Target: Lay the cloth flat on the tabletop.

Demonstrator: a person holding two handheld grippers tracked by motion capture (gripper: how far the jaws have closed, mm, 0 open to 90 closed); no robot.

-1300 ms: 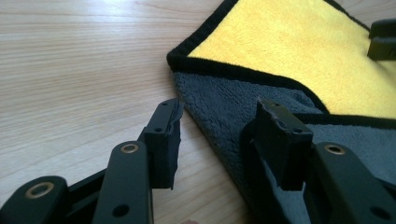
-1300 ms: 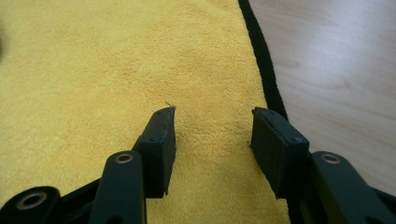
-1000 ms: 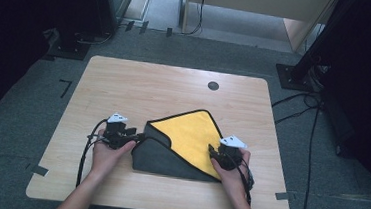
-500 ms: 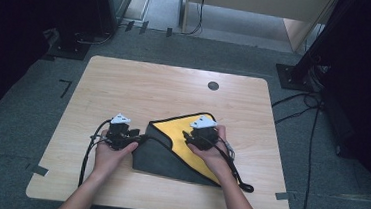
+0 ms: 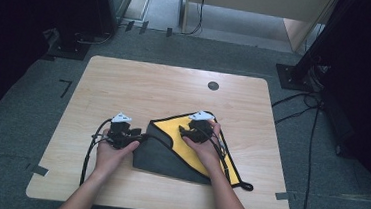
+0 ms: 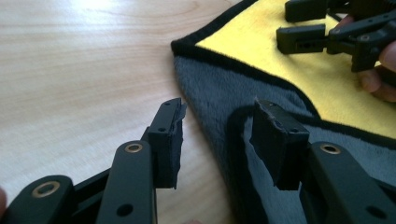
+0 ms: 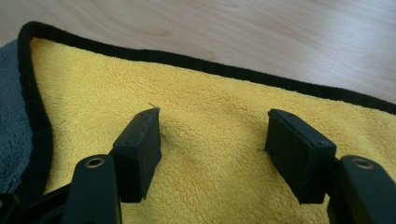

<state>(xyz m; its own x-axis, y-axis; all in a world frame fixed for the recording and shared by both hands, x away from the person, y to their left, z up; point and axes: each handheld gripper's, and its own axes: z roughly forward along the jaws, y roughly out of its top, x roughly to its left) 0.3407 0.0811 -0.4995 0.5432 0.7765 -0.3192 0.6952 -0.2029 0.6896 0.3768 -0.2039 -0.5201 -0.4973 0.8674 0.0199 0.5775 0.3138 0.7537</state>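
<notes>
Yellow-grey cloth (image 5: 189, 152), no readable labels

It looked like a lab or test room: a bare wooden table (image 5: 174, 98) stood on grey carpet (image 5: 317, 195), with black equipment stands (image 5: 296, 75) and loose cables (image 5: 303, 109) just beside the table.

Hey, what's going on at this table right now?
A person is working a cloth, grey on one side and yellow on the other, with a pair of tongs in each hand. It lies partly folded on the wooden table, a grey flap over the yellow. The left tongs are open at the cloth's grey edge, one jaw on each side of it. The right tongs are open over the yellow part, gripping nothing yet.
</notes>
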